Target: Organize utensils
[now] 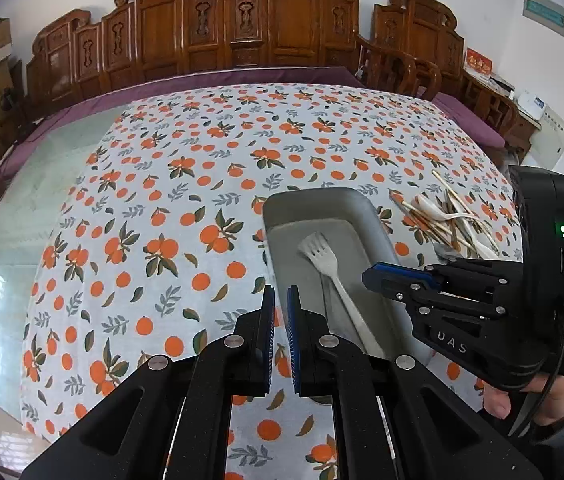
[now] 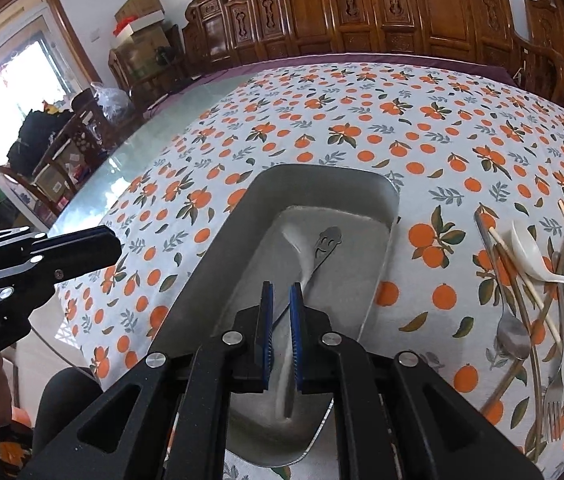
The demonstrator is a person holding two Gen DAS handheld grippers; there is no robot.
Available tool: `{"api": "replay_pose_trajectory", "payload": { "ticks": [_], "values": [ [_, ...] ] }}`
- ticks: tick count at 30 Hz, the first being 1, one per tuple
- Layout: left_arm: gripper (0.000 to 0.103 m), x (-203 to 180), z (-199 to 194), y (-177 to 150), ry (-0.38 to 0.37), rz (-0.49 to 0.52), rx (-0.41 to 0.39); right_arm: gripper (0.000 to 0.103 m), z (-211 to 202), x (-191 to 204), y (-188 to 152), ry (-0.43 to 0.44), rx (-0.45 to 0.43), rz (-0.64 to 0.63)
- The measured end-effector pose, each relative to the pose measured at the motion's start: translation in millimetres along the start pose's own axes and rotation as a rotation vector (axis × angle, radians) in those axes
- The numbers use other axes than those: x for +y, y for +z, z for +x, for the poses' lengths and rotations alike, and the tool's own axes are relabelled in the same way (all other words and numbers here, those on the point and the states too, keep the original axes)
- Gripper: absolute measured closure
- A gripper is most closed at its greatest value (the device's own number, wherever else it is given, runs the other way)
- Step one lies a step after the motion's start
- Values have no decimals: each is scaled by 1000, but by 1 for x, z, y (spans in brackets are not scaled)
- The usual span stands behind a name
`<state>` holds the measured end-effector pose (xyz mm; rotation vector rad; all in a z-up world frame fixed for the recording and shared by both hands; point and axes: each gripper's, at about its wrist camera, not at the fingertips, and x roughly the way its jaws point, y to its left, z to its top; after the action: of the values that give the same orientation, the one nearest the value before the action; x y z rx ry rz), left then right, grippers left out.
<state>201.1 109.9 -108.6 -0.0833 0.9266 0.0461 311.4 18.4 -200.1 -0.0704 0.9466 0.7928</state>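
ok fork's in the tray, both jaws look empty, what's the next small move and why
Probably swing the right gripper rightward to the pile of utensils on the tablecloth and take a top piece, perhaps the white spoon. One fork already lies in the metal tray; the rest are loose beside it. The right gripper's jaws stand slightly apart with nothing between them, and it is nearer the pile than the left gripper.

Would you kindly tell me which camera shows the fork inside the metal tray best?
The left wrist view: the fork lies fully visible, tines included. The right wrist view shows only its handle end, partly behind the right claw.
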Motion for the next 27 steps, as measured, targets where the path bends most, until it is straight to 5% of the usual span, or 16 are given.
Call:
{"api": "replay_pose_trajectory", "payload": {
  "ticks": [16,27],
  "values": [
    [97,-85,6,11,-91,69,-24,92,-114,-106,-25,-131,-110,8],
    [91,-147,36,14,-119,93,-2,89,-141,-156,-58,-186,-121,55]
  ]
}}
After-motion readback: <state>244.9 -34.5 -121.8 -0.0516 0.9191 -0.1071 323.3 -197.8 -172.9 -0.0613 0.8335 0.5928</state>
